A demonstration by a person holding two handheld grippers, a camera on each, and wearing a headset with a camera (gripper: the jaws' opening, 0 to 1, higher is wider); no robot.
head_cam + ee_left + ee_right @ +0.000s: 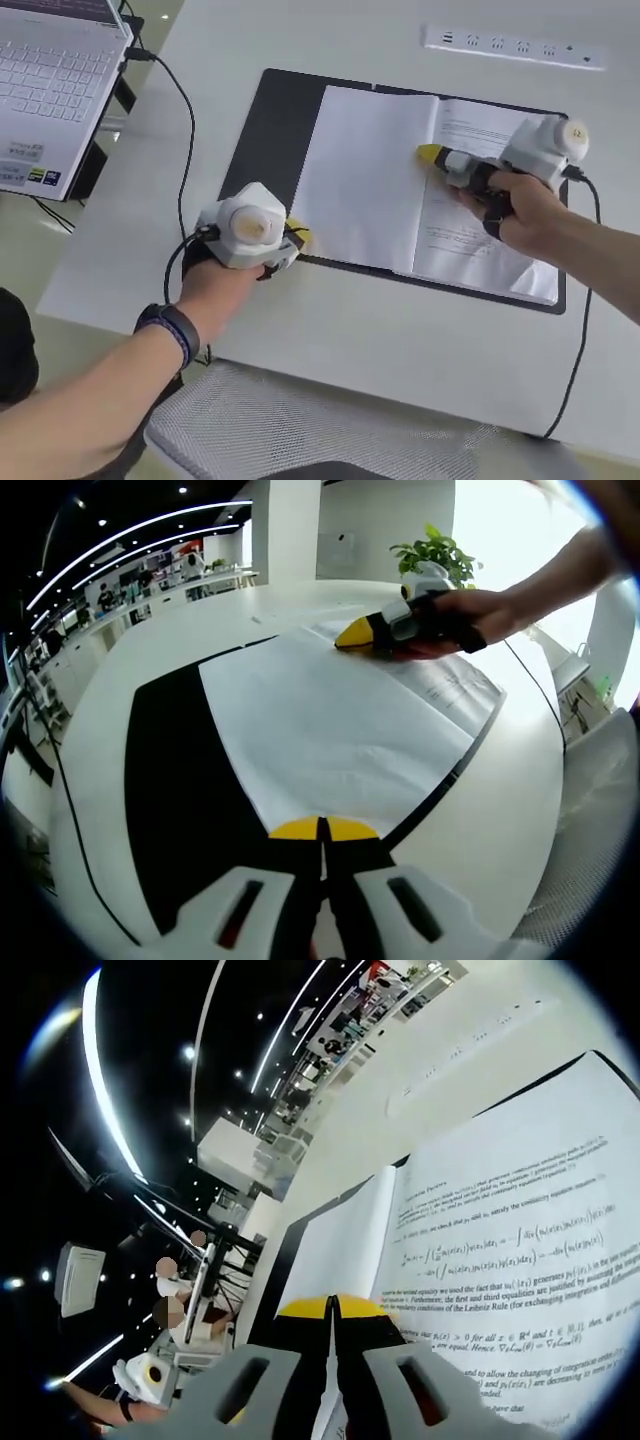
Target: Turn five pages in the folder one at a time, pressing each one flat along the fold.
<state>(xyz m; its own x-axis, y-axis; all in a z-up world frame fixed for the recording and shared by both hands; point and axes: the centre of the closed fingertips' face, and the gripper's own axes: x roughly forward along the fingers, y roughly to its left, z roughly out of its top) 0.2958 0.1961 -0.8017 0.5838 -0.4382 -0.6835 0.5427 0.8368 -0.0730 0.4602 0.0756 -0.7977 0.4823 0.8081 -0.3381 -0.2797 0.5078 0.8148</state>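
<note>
So the black folder [262, 130] is lying open around the middle of the white worktop [380, 320], a bit toward the far edge. A blank page [365, 175] is on its left half and a printed page [470, 235] with text and formulas is on its right half.

The right tongs [430, 154] are closed up, yellow tips together with nothing gripped. They're lying low across the printed page with the tips right on the fold, near the folder's far edge. In the right gripper view the tips sit right where the blank sheet meets the printed one.

The left tongs [297, 235] are closed too, with just a thin line between the yellow tips. They're at the folder's near edge, right by the near-left corner of the blank page. I honestly can't tell if any paper is caught in there.

Other stuff: a laptop [45, 90] at the worktop's far-left corner, a white power strip [515, 47] along the far edge, and a black cable [185, 130] running between the laptop and the folder. There's a mesh chair [300, 425] tucked at the near edge.
</note>
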